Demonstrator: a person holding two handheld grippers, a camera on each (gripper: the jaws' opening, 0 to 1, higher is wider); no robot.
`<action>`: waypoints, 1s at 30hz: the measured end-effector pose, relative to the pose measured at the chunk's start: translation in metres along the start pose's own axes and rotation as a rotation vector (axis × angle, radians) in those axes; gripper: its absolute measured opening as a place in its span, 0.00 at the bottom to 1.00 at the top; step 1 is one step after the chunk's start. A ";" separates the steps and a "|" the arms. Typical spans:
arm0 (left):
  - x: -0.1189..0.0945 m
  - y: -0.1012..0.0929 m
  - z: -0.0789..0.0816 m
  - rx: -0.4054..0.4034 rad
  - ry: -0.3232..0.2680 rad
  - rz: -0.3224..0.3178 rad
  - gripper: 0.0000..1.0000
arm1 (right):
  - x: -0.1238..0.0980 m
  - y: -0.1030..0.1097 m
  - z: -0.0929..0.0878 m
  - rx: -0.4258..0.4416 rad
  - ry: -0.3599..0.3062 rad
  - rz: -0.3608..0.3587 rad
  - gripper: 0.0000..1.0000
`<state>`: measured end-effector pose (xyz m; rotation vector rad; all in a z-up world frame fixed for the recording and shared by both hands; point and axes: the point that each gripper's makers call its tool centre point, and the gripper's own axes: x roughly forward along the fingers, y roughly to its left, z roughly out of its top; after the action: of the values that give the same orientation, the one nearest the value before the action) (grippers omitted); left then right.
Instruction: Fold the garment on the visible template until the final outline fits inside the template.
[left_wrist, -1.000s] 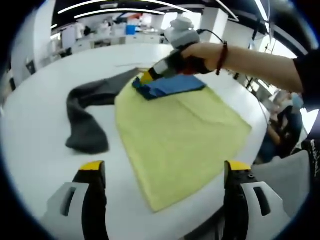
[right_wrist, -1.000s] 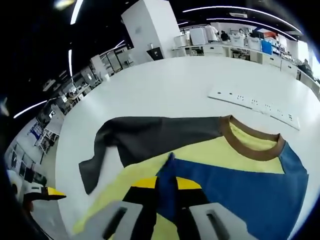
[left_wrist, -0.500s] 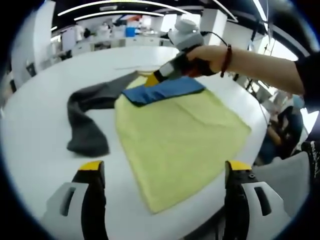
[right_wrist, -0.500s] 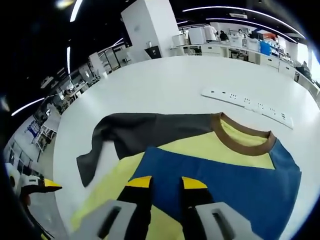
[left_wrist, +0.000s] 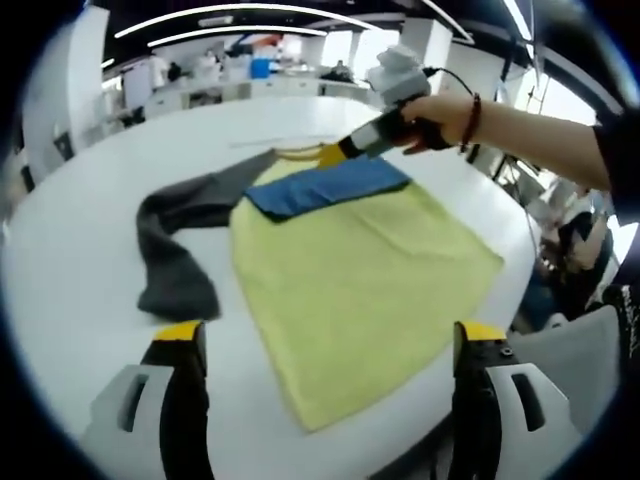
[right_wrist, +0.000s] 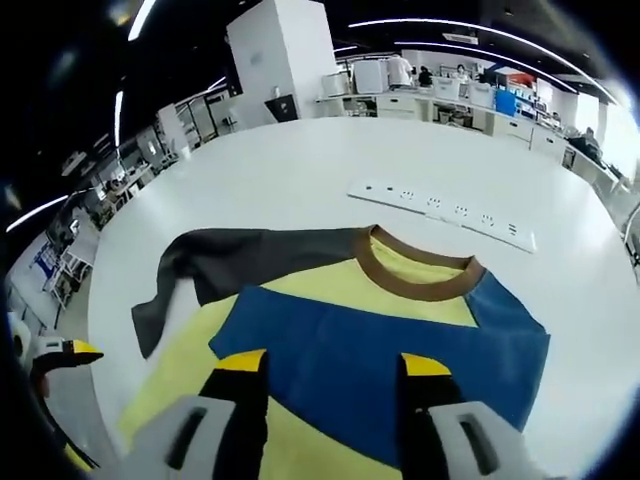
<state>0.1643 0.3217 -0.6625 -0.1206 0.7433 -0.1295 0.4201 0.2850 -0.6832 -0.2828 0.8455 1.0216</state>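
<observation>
White round surface (left_wrist: 80, 250) carries the yellow long-sleeved garment (left_wrist: 350, 290), blue sleeve (right_wrist: 380, 360) folded across; both claws (left_wrist: 325, 345) (right_wrist: 325, 365) gape empty, so next take the grey sleeve (left_wrist: 170, 250) at nine o'clock by its cuff.

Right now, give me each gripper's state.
Left gripper: open, holding nothing.
Right gripper: open, above the blue sleeve, holding nothing.

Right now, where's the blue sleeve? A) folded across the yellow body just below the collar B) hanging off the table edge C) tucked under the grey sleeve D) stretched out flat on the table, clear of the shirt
A: the blue sleeve lies flat across the yellow shirt body just below the brown collar, while the grey sleeve trails out on the white table.
</observation>
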 end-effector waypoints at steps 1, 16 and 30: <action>0.000 -0.001 0.001 0.005 -0.002 0.002 0.99 | -0.003 -0.004 0.000 0.003 -0.004 -0.007 0.50; 0.005 -0.012 0.004 0.023 0.005 -0.014 0.99 | -0.031 -0.056 -0.024 0.090 0.016 -0.097 0.51; 0.006 -0.017 0.006 0.031 0.007 -0.023 0.99 | -0.052 -0.099 -0.049 0.138 0.046 -0.170 0.50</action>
<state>0.1709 0.3045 -0.6596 -0.0995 0.7464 -0.1632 0.4668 0.1726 -0.6941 -0.2568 0.9129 0.7969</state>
